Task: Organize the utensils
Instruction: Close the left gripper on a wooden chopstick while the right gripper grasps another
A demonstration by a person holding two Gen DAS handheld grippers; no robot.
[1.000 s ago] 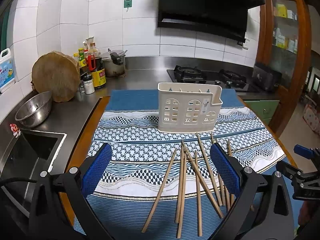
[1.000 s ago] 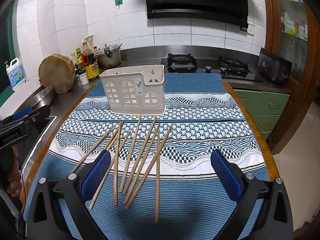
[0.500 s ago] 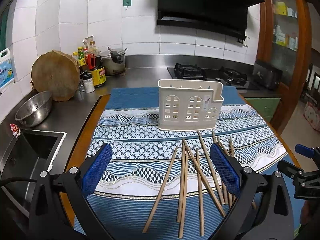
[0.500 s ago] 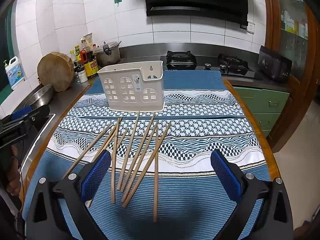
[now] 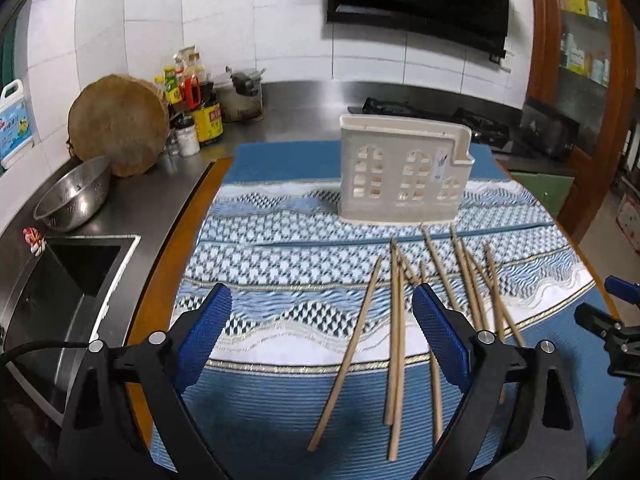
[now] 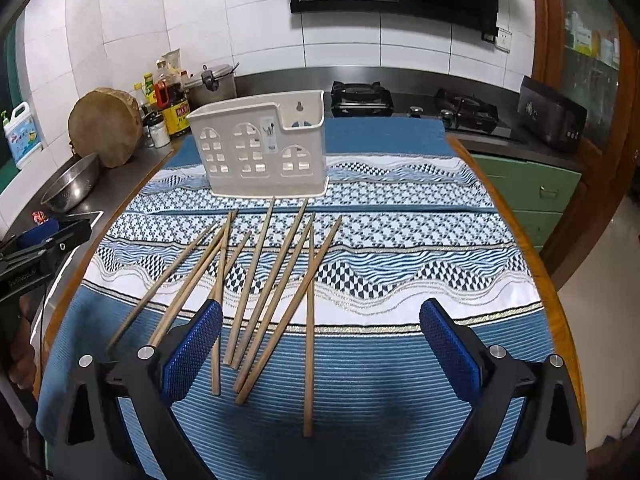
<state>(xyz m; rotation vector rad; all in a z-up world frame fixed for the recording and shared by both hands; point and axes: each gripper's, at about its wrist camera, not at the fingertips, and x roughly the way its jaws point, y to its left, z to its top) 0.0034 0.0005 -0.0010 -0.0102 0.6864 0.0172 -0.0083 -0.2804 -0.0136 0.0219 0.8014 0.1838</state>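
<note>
Several wooden chopsticks (image 5: 396, 332) lie loose and crossed on a blue patterned cloth (image 5: 280, 280); they also show in the right wrist view (image 6: 256, 280). A white plastic utensil holder (image 5: 404, 172) stands upright behind them, seen too in the right wrist view (image 6: 260, 148). My left gripper (image 5: 322, 340) is open and empty, above the cloth left of the chopsticks. My right gripper (image 6: 320, 348) is open and empty, hovering over the near ends of the chopsticks.
A sink (image 5: 60, 280), a steel colander (image 5: 74, 196), a round wooden chopping block (image 5: 118, 124) and sauce bottles (image 5: 200, 108) stand on the left counter. A gas hob (image 6: 416, 100) is behind the table. The table's wooden edge (image 6: 532, 252) runs along the right.
Both grippers have moved a little closer to the table and chopsticks. The left view has shifted left. Nothing was taken hold of.
</note>
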